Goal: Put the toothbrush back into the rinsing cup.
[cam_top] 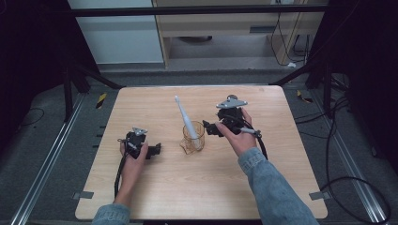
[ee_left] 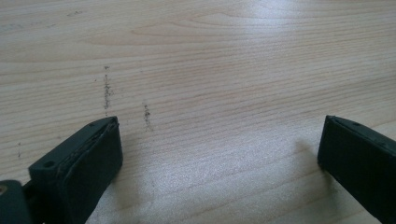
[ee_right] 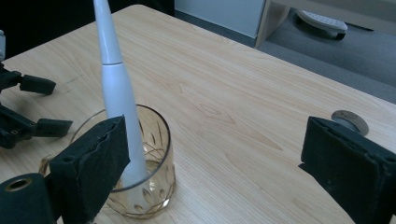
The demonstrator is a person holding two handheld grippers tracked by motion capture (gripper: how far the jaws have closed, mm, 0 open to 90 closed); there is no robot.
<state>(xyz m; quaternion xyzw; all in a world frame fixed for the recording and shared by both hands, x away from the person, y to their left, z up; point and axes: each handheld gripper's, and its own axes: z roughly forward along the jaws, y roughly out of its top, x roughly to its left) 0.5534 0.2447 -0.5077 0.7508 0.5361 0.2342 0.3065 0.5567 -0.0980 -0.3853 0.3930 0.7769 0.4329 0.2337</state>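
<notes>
Toothbrush already stands in the glass, handle down and head leaning up and away toward the far left, so the placing looks done; what seems left is for the right tool to back off from the glass, or for the next handling to begin. The glass sits near the middle of the surface, just beside the right tool, which holds nothing: in the right gripper view its jaws are spread wide, the near one just in front of the glass and the toothbrush, whether touching I cannot tell. The left tool rests low over bare wood well to the left, jaws likewise spread and empty.

The glass is amber-tinted, clear, round, with cut leaf-like patterns on its wall and a thick base. The toothbrush is smooth white plastic, a fat tapering body narrowing to a slim neck. The surface is pale wood-grain laminate with a few dark scuffs. Jaw pads look like coarse black foam.
</notes>
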